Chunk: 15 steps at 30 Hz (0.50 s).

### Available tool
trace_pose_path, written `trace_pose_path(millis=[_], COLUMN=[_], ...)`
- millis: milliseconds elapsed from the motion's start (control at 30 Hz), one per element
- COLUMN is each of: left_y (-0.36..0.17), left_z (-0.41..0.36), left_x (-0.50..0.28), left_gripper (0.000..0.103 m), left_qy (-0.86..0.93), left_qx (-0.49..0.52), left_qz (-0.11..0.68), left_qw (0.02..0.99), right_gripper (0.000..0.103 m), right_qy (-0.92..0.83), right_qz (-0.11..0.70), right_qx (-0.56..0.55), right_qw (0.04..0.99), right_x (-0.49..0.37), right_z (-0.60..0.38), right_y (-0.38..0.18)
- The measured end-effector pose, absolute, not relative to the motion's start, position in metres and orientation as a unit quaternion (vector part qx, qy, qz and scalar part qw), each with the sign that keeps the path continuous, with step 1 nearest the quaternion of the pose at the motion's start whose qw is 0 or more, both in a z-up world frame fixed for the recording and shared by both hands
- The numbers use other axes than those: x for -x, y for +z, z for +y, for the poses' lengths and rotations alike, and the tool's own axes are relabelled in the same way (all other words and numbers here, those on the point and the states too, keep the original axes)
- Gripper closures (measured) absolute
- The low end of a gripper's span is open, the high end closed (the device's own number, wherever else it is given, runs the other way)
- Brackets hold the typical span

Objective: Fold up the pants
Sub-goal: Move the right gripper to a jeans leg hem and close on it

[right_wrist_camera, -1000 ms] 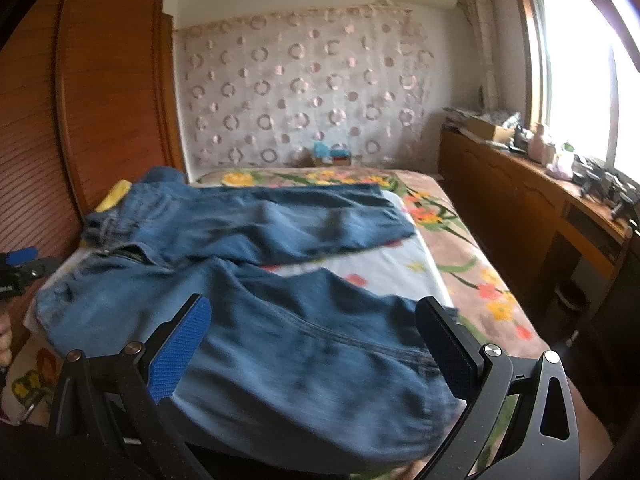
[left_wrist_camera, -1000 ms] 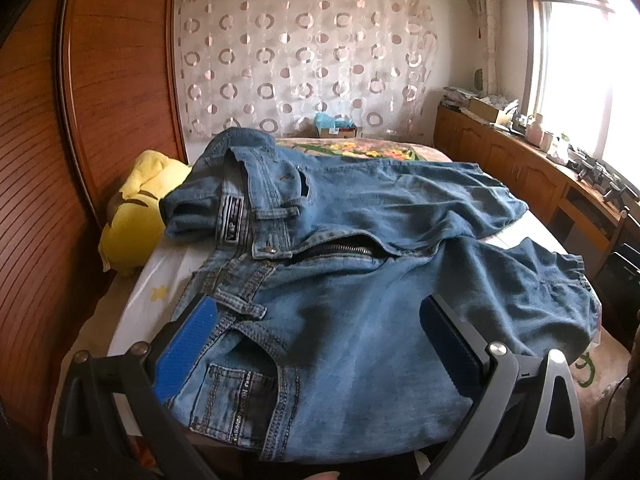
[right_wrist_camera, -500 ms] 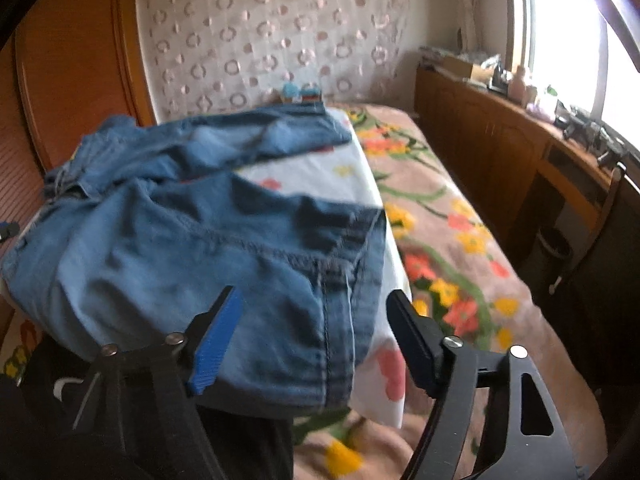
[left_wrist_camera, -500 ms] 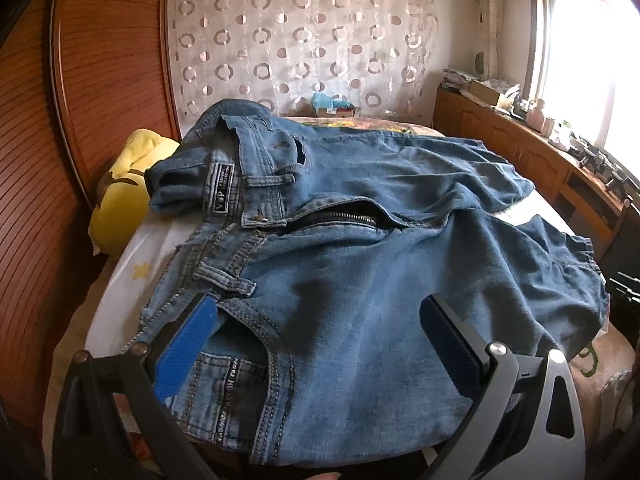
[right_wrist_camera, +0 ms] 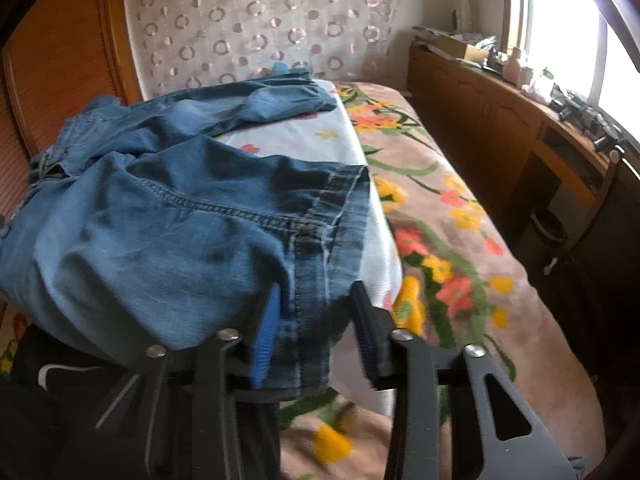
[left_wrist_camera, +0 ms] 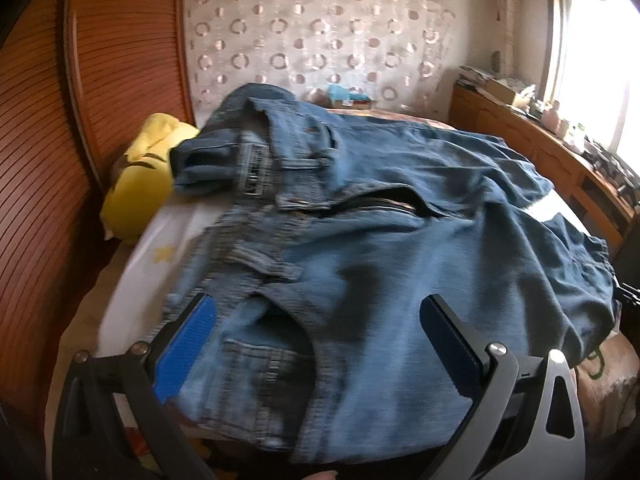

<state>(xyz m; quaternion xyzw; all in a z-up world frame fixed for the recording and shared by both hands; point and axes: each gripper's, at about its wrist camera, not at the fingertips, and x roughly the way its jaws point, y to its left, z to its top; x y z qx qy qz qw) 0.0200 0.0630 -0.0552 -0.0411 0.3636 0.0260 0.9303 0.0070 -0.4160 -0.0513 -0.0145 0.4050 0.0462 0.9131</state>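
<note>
Jeans (left_wrist_camera: pixel 360 264) spread on bed (right_wrist_camera: pixel 452 216), near leg hem overhanging edge. Denim: heavy, floppy, grippy; take doubled hem and waistband.
Right gripper (right_wrist_camera: pixel 316 332) fingers closing around hem.
Left gripper (left_wrist_camera: pixel 320 344) fingers wide, nothing held.

Bright sun pours in through the window (left_wrist_camera: pixel 592 68) at the upper right and glares white, the corners go dark and bent, and the jeans (left_wrist_camera: pixel 360 264) look smeared.
</note>
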Motion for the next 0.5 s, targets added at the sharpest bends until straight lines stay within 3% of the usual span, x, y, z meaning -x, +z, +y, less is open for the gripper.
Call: trace_pose_path(millis=[267, 500], left_y=[-0.057, -0.065], left_z=[0.117, 0.154], left_x=[-0.005, 0.004], left_gripper=[0.000, 0.006], left_qy=[0.063, 0.085], left_qx=[0.057, 0.083], left_qz=[0.354, 0.358], left_qw=[0.931, 0.926], right_gripper=[0.093, 0.096], right_qy=[0.055, 0.084], right_qz=[0.403, 0.371], right_qx=[0.032, 0.034], right_qw=[0.913, 0.924], right_x=[-0.006, 0.000], right_z=[-0.413, -0.398], right_y=[-0.048, -0.015])
